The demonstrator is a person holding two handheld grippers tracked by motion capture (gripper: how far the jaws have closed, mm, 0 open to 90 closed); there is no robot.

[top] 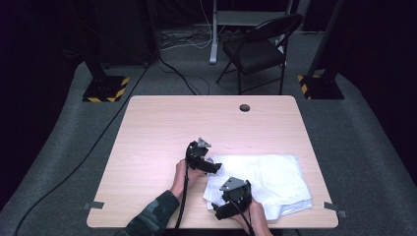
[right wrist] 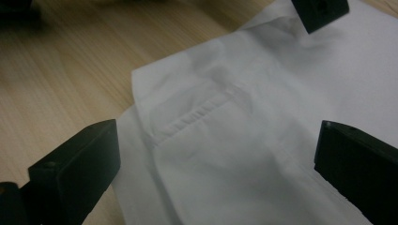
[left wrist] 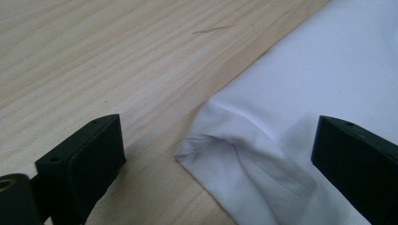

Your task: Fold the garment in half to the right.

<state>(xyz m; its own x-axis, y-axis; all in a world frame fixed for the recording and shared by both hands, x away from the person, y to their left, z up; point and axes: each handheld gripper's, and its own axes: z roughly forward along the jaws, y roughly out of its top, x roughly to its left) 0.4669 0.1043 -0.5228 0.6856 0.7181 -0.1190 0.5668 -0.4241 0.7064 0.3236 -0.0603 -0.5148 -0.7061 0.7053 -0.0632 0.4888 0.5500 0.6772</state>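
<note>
Looked like the reach-in stage of folding the white cloth (top: 265,179), which lay folded on the table (top: 162,128) towards its near right corner. Left gripper (left wrist: 213,154) was wide open, straddling the cloth's far-left corner, holding nothing. Right gripper (right wrist: 216,161) was wide open too, over the cloth's near-left part with a stitched hem, empty. Next I'd guess both needed to drop and pinch.
</note>
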